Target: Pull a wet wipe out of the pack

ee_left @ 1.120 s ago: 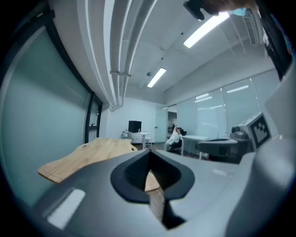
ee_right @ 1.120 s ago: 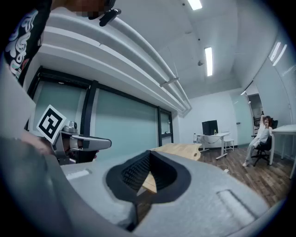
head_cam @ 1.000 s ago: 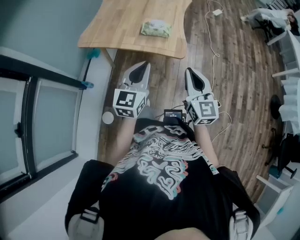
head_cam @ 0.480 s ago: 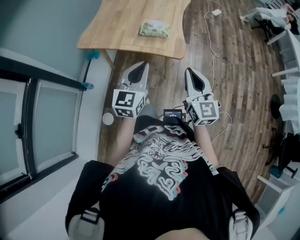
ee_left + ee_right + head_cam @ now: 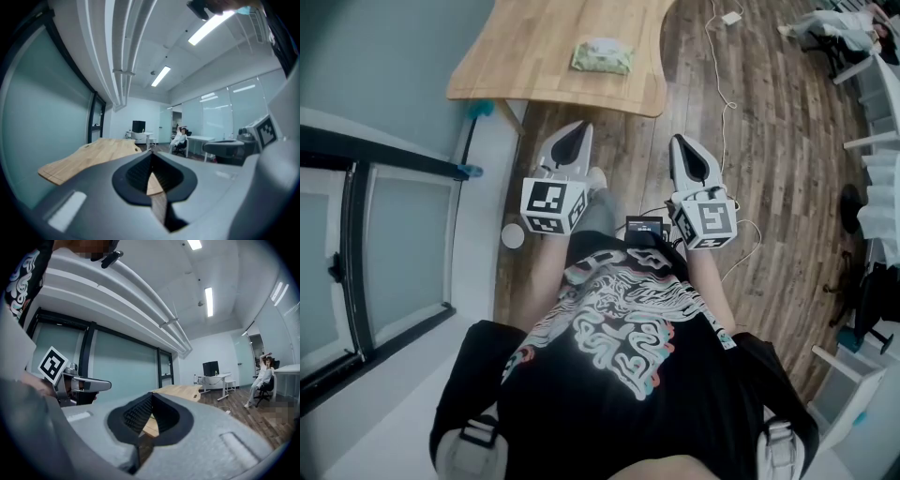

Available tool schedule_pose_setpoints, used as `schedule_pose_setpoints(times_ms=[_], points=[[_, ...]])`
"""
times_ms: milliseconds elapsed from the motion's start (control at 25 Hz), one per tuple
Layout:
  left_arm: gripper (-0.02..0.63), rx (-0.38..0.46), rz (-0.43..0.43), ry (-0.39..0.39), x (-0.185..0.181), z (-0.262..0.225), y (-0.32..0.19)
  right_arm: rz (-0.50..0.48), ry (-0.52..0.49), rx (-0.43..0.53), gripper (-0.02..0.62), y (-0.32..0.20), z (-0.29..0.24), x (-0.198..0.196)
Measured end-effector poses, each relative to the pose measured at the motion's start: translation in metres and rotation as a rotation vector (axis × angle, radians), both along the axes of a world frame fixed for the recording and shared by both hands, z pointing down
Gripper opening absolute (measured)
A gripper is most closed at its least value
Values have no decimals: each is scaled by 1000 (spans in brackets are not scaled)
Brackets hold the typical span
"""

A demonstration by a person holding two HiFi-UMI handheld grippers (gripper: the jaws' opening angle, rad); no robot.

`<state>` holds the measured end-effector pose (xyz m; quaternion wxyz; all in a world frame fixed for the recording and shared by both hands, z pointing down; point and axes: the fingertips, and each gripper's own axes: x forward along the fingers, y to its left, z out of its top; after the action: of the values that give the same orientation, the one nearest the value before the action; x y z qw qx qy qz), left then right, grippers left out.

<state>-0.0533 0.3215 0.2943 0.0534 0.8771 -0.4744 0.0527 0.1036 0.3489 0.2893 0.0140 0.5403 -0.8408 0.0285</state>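
Our left gripper [image 5: 577, 131] is closed and empty, short of the wooden table [image 5: 516, 56]. The wet wipe pack [image 5: 602, 56] lies flat on it, well apart from both grippers. Our right gripper [image 5: 679, 142] is likewise closed on nothing. We judge we should close in, open the jaws, pin the pack and pinch at its top

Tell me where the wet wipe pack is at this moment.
In the head view, the wet wipe pack lies on the wooden table near its right front edge, ahead of the left gripper and right gripper, apart from both.
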Motion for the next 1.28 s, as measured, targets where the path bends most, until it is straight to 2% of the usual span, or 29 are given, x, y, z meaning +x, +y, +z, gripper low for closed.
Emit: schedule_pose_setpoints(times_ms=[440,800,1280], points=[[-12,-13,-21,-21,2,11,-58,-26,-5,-18,-2,-57,12,0],[-12,-53,-25,-49,6,28,-139,-36,-7,-86,-2,-134,28,2],[-12,-64,7,-72,-4,43,-240,-36,-27,-115,-2,-228,43,-12]])
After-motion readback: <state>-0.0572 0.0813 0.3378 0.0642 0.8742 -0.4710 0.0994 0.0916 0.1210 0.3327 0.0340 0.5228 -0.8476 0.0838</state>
